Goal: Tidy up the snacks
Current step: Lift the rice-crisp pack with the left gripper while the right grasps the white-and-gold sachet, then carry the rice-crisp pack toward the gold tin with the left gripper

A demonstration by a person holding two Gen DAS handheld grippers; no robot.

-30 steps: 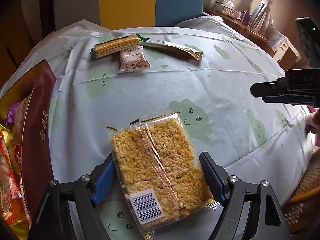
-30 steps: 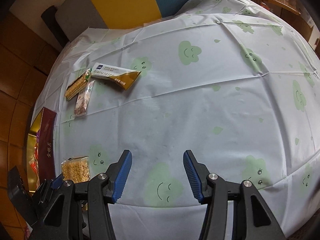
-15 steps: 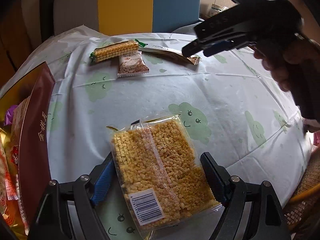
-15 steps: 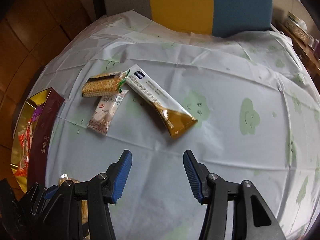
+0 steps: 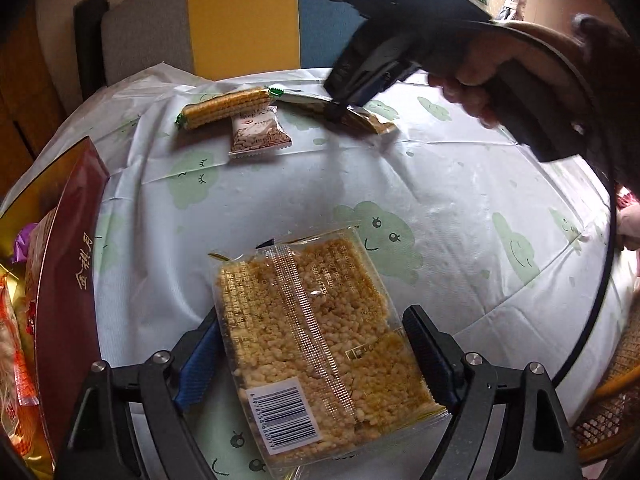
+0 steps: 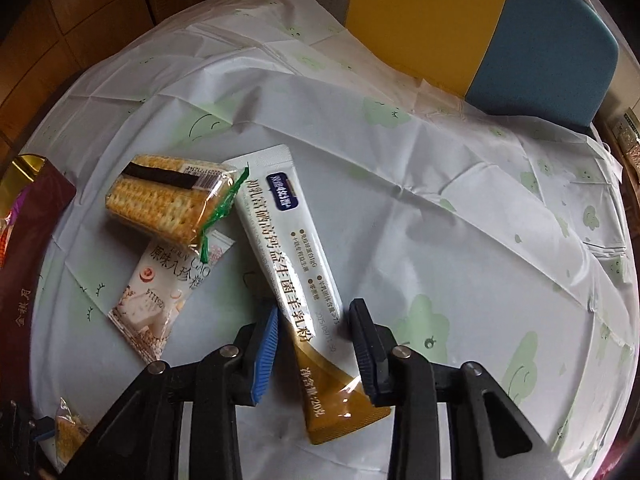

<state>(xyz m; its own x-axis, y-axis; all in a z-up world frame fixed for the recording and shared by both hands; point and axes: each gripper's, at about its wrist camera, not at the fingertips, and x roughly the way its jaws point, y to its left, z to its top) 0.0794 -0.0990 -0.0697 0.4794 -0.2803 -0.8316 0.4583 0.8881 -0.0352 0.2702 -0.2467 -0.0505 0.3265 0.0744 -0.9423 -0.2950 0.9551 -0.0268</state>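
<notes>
My left gripper (image 5: 316, 328) is open, its jaws on either side of a clear pack of puffed rice cake (image 5: 316, 344) lying on the tablecloth. My right gripper (image 6: 316, 316) is open and straddles the lower part of a long white-and-gold sachet (image 6: 296, 264), which lies flat on the cloth. From the left wrist view the right gripper (image 5: 340, 108) is down on that sachet (image 5: 376, 122) at the far side of the table. A cracker pack (image 6: 168, 204) and a small white snack packet (image 6: 160, 296) lie just left of the sachet.
A dark red and gold box (image 5: 60, 280) with wrapped snacks in it stands at the table's left edge. A chair with grey, yellow and blue back (image 5: 240, 20) is behind the table. The round table carries a white cloth with green faces (image 6: 460, 240).
My right gripper has swung across the table and come down around the white-and-gold sachet. My left gripper has stayed open around the rice cake pack.
</notes>
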